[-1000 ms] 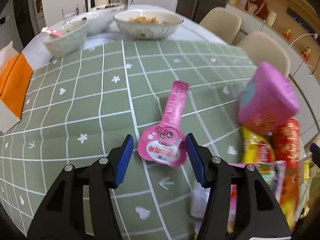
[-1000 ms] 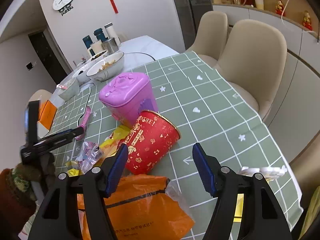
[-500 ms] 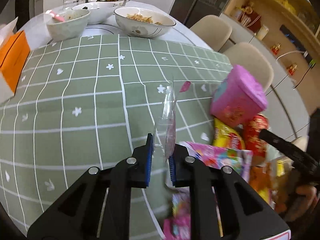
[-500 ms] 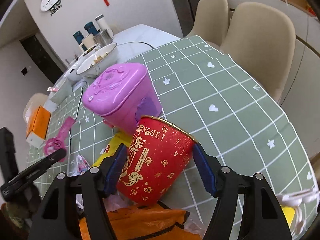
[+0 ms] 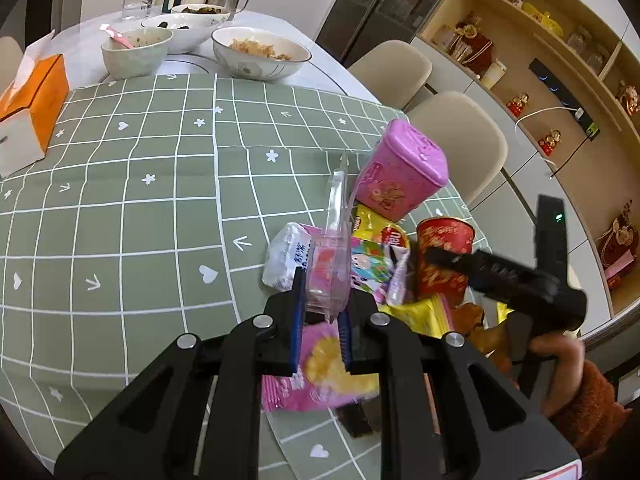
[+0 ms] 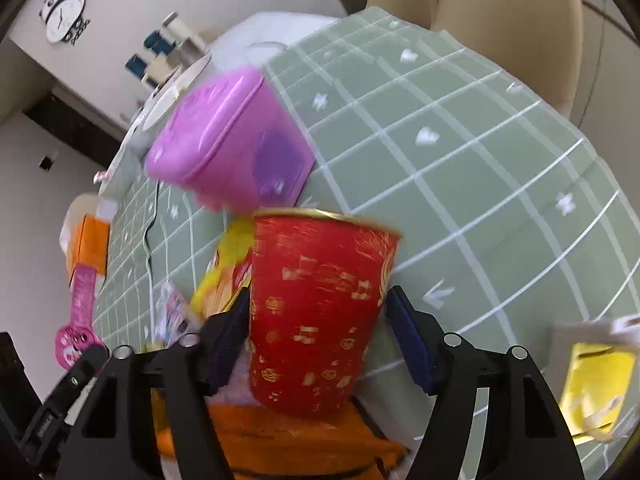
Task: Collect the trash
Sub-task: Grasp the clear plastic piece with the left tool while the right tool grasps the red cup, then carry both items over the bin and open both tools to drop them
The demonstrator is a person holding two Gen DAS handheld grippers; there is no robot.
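My left gripper (image 5: pixel 320 312) is shut on a clear plastic jelly pack (image 5: pixel 328 256) with a pink lid, held edge-on above the trash pile. From the right wrist view its pink lid (image 6: pixel 80 312) shows at the lower left. A red paper cup (image 6: pixel 320 300) lies tilted on the pile, beside the pink box (image 6: pixel 228 144). My right gripper (image 6: pixel 318 320) straddles the cup and its jaws are closing; the left pad touches the cup's side while a thin gap remains at the right pad. The same cup (image 5: pixel 444 248) is visible from the left wrist.
Yellow (image 5: pixel 380 232), white (image 5: pixel 284 260) and pink (image 5: pixel 320 372) wrappers lie heaped by the pink box (image 5: pixel 400 176). An orange bag (image 6: pixel 288 440) lies under the cup. A tissue box (image 5: pixel 32 104) and food bowls (image 5: pixel 260 52) stand far back. Chairs (image 5: pixel 460 140) line the table's right edge.
My left gripper closed on the pink-lidded pack, lifted it and carried it right over the wrapper pile. My right gripper dropped toward the red cup and now has it between its fingers.
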